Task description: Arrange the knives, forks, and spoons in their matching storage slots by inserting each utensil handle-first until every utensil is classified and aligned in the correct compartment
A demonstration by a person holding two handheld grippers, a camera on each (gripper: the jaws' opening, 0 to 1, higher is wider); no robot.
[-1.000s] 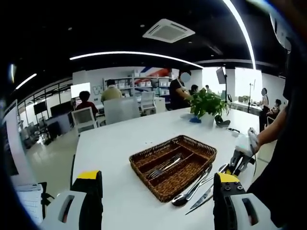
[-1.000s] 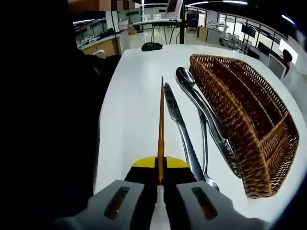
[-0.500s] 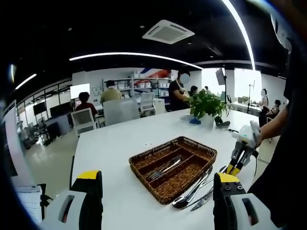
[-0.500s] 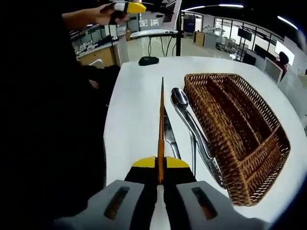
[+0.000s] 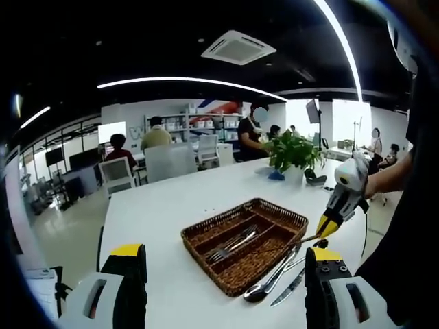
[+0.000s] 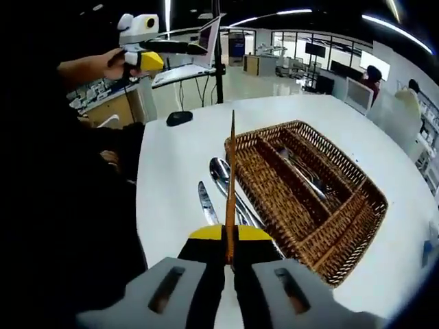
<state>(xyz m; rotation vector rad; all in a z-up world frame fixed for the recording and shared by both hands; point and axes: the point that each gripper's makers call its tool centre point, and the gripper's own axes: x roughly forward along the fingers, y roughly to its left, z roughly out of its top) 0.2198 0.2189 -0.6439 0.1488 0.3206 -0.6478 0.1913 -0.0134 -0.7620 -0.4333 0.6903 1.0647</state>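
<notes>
Chopstick point(image 6: 230, 185), thin and brown, sits pinched in the shut right tool point(image 6: 229, 255), raised beside the wicker tray point(image 6: 346, 229). Steady its tip before lowering. Left tool point(image 5: 223, 271) hangs open, empty, above the desk point(image 5: 158, 205).

Long ceiling light strips point(image 5: 199, 81) give bright, even indoor light, and the white table point(image 5: 164, 205) reflects it with mild glare and only soft shadows. A bright window point(image 5: 353, 120) blows out. Fisheye distortion bends straight lines near the edges. The person's dark sleeve point(image 6: 62, 205) is underexposed.
</notes>
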